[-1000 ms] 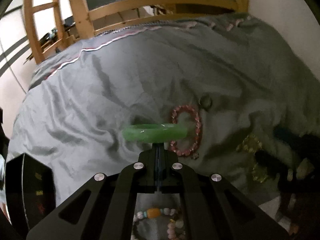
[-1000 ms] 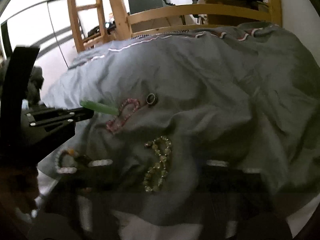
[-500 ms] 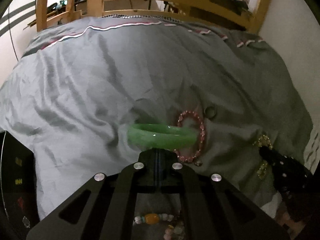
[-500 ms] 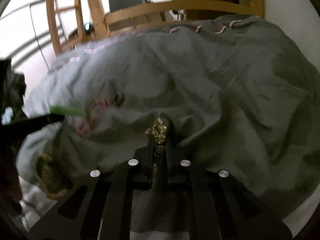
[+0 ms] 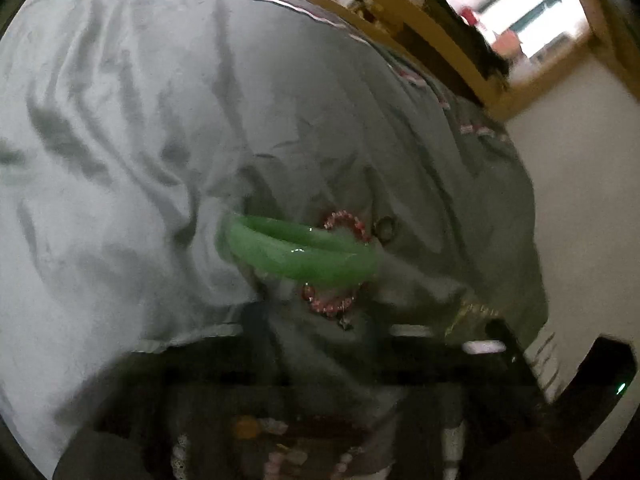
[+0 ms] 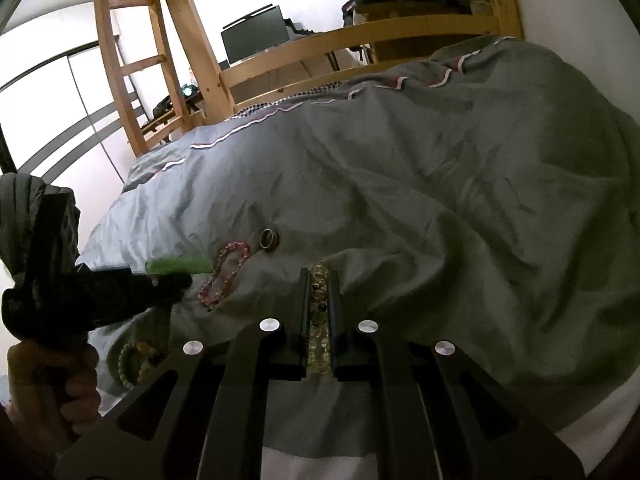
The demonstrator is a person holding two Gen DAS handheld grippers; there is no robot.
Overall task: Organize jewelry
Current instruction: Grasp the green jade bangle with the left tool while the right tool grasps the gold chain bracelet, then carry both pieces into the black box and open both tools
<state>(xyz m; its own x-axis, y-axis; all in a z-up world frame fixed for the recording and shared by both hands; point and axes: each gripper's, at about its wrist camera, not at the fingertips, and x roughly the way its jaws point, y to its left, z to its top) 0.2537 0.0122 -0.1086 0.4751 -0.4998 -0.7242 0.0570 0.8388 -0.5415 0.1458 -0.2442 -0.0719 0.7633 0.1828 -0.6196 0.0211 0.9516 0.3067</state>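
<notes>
Pinching a strand of yellow-green beads (image 6: 319, 320) between its two fingers, the right tool (image 6: 318, 280) sits low over the grey duvet (image 6: 440, 200); the strand runs back along the narrow gap between the fingers. Left tool (image 6: 168, 282): seen from the right wrist view, it carries the green jade bangle (image 5: 296, 250) at its tip, held above the duvet; its own camera is blurred, so the fingers do not resolve there. Pink bead bracelet (image 6: 224, 274) lies flat on the duvet just beyond and below the bangle. Metal ring (image 6: 269, 239) rests just beside the pink bracelet's far end. A pale bead bracelet (image 6: 136, 360) lies at the duvet's near edge, under the left tool. Wooden bed frame (image 6: 360, 36) beyond.
</notes>
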